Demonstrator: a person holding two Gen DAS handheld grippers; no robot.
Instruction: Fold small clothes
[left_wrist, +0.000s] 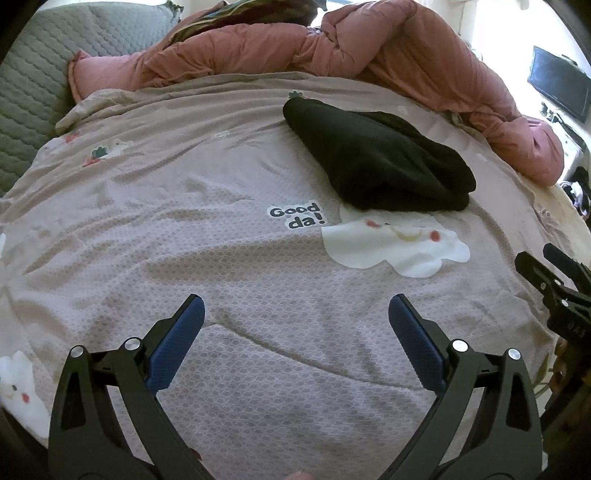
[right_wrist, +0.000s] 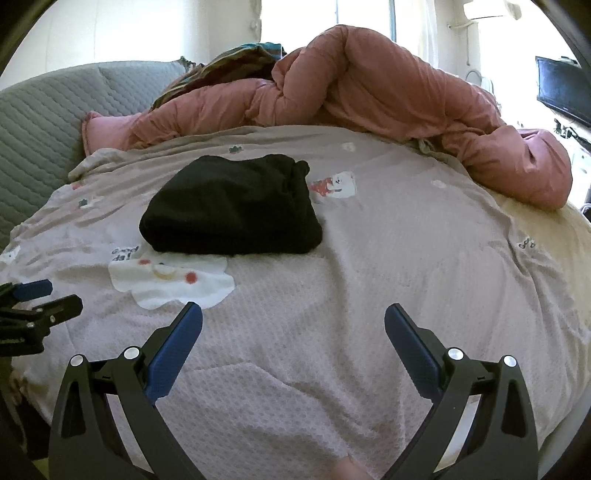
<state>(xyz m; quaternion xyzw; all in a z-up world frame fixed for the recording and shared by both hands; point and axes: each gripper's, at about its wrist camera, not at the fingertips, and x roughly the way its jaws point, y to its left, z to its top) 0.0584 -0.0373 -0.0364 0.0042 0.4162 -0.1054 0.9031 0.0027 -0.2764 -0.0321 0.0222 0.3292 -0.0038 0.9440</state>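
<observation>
A black garment (left_wrist: 376, 158) lies folded into a compact bundle on the mauve bed cover (left_wrist: 221, 258), beyond and to the right of my left gripper (left_wrist: 295, 306). In the right wrist view the same black garment (right_wrist: 232, 210) lies ahead and to the left of my right gripper (right_wrist: 293, 314). Both grippers hover near the bed's front edge, open wide, with nothing between their blue pads. The right gripper (left_wrist: 543, 266) shows at the right edge of the left wrist view, and the left gripper (right_wrist: 44, 295) at the left edge of the right wrist view.
A pink duvet (right_wrist: 388, 85) is heaped along the far side of the bed. A grey quilted headboard (left_wrist: 33, 85) runs along the left. A dark screen (left_wrist: 561, 83) hangs on the right wall. White cartoon prints (left_wrist: 399, 243) mark the cover in front of the garment.
</observation>
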